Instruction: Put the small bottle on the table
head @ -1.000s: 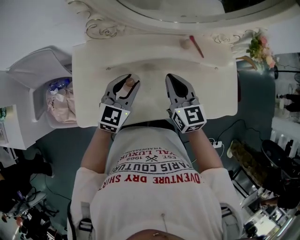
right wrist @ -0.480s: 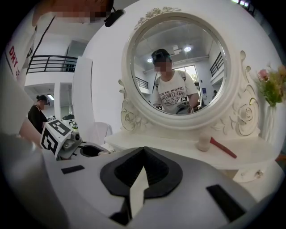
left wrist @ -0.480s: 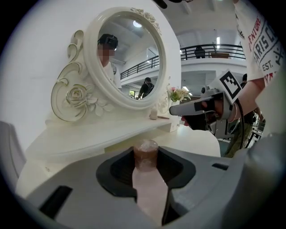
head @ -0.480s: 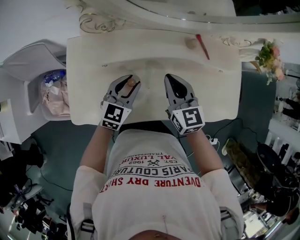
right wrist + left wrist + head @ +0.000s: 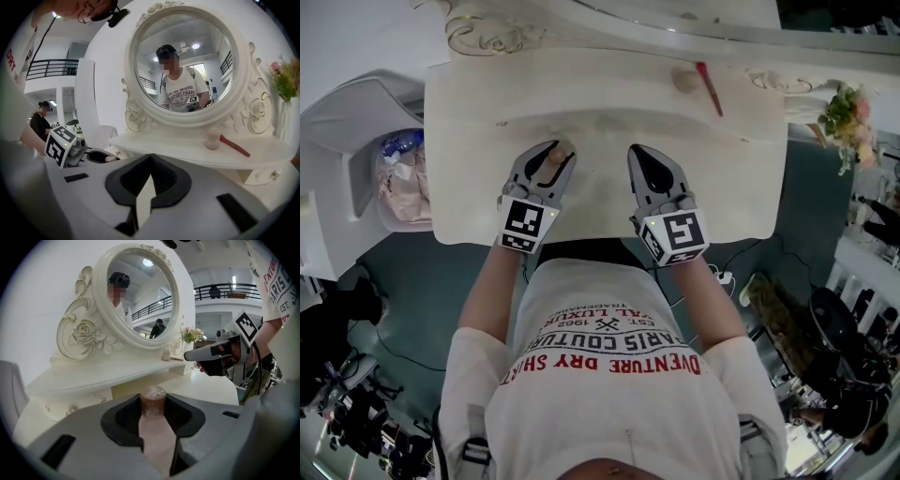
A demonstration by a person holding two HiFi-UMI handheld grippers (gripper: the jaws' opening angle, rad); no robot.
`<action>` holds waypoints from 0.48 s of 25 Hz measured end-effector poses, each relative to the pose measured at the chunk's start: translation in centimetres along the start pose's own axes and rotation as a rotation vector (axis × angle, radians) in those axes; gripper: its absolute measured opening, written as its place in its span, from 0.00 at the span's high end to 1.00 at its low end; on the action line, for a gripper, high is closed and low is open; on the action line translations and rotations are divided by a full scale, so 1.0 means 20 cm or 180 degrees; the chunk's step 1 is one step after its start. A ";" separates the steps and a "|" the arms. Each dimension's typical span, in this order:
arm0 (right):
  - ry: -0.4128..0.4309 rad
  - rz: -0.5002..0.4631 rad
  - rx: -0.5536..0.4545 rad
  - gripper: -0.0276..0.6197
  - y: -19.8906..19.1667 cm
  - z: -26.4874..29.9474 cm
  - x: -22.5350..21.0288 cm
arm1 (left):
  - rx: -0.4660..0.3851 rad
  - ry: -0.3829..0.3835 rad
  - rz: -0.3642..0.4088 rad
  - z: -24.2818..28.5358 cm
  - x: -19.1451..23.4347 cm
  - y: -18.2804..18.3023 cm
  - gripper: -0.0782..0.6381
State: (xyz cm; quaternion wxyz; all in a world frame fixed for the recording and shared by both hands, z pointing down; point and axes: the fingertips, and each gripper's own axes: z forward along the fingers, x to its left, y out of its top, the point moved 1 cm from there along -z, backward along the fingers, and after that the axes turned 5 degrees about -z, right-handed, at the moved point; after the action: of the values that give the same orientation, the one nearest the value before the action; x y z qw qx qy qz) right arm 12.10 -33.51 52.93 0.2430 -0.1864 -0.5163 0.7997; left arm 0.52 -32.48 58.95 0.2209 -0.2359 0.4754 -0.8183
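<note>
I'm looking into a tall, bright hall with a railed balcony [image 5: 234,287] on an upper level, and a dark teal floor [image 5: 422,281] under the rig. The biggest piece is the white dressing table [image 5: 741,187], its broad top bare in front of me. Behind it stands an oval mirror [image 5: 187,61] in a carved cream frame, above a raised back shelf [image 5: 609,70]. To my left, beside the table, a white open bin [image 5: 356,141] holds crumpled bags. A spray of pink flowers [image 5: 848,112] sits off the table's right end. On the shelf a thin red stick [image 5: 709,88] lies just beside a small pale knob-shaped object [image 5: 685,80].

Both grippers hang over the table's near middle, side by side and apart. The left gripper [image 5: 551,161] is clamped on the small bottle [image 5: 153,399], pinkish with a brownish cap, which sticks up between the jaws. I can't tell whether it touches the tabletop. The right gripper [image 5: 645,155] has its jaws together, with nothing in them.
</note>
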 end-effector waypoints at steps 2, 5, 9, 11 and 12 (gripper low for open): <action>0.0013 -0.0001 0.0005 0.96 0.00 0.00 0.01 | -0.0004 0.0031 0.0017 0.00 -0.01 0.00 0.69; 0.0027 0.0001 0.0008 0.96 0.00 -0.01 0.02 | 0.0028 0.0035 0.0077 0.00 -0.02 -0.02 0.69; 0.0035 -0.0002 0.0008 0.96 0.00 -0.03 0.03 | 0.0052 -0.0008 0.0058 0.00 -0.03 -0.03 0.69; 0.0036 -0.0010 -0.0005 0.96 0.02 -0.05 0.03 | 0.0065 -0.0045 0.0007 0.00 -0.04 -0.03 0.68; 0.0036 -0.0017 -0.0011 0.96 0.02 -0.06 0.04 | 0.0080 -0.0055 -0.0009 0.00 -0.05 -0.04 0.64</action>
State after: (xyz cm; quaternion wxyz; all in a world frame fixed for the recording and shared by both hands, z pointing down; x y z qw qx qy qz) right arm 12.01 -32.41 52.07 0.2478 -0.1899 -0.5169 0.7971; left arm 1.10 -31.55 59.37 0.2268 -0.2408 0.4628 -0.8224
